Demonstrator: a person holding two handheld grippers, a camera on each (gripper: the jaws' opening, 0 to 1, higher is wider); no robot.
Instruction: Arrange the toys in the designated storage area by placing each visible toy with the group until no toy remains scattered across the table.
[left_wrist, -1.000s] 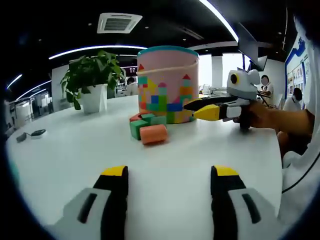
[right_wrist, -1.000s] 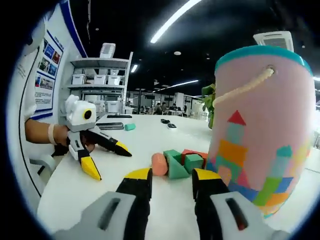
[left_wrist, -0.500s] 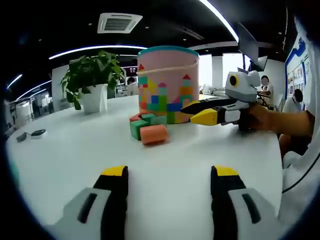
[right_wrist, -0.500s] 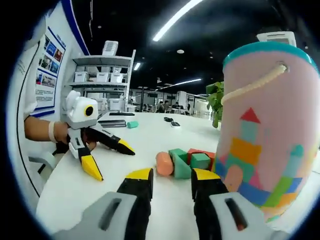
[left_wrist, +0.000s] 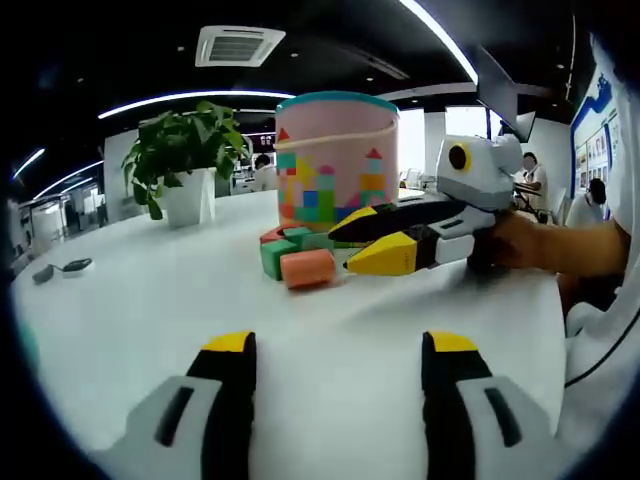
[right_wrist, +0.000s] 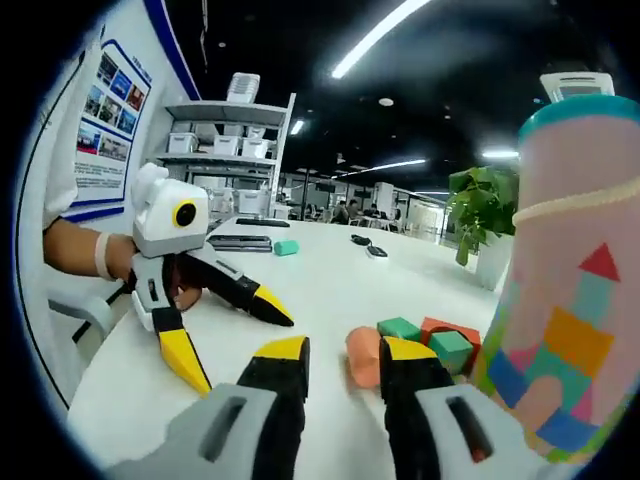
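A pink toy bucket with a teal rim and a block pattern stands on the white table. At its foot lie an orange cylinder, a green cube, a red block and more green blocks. My right gripper reaches in from the right, open, its yellow tips just right of the cylinder. In the right gripper view the orange cylinder shows just beyond my right gripper, beside the bucket. My left gripper is open over bare table, and appears as the left gripper held by a hand.
A potted plant stands at the back left of the table. Small dark items lie far left. A teal block and a dark flat item lie far off. Shelving stands behind. A person's forearm holds the right gripper.
My right gripper has moved along the table toward the blocks, so the bucket has slid to the right in its view. The left gripper and the blocks have stayed still.
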